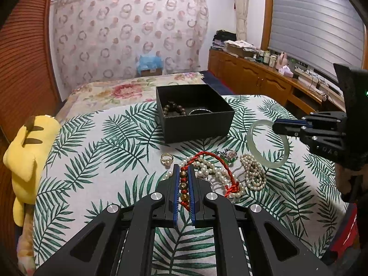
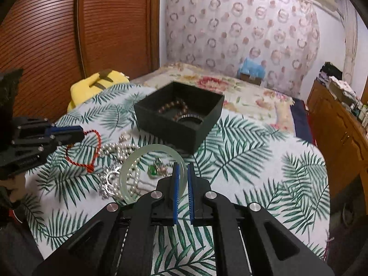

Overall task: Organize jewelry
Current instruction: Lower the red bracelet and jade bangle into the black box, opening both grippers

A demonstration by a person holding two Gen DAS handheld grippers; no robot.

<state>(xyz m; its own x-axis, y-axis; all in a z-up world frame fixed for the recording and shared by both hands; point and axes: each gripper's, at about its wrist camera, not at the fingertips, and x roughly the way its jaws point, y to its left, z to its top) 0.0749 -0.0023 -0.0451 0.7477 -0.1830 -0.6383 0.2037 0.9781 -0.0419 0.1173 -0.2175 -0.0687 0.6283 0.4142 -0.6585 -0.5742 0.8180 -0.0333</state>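
My left gripper (image 1: 184, 169) is shut on a red cord bracelet (image 1: 216, 161) with red and gold beads, just above the jewelry pile. It also shows in the right wrist view (image 2: 79, 134). My right gripper (image 2: 182, 168) is shut on a pale green jade bangle (image 2: 138, 158), held above the table; the bangle also shows in the left wrist view (image 1: 269, 161). An open black box (image 1: 195, 117) stands beyond, holding a brown bead bracelet (image 1: 174, 110) and a dark bangle (image 2: 191, 119).
Pearl necklaces (image 1: 253, 172), a gold pearl ring (image 1: 166, 158), a green brooch (image 2: 155, 169) and a silver piece (image 2: 110, 179) lie on the leaf-print cloth (image 1: 103, 156). A yellow plush (image 1: 30, 151) sits at the left edge. A wooden cabinet (image 1: 253, 76) stands right.
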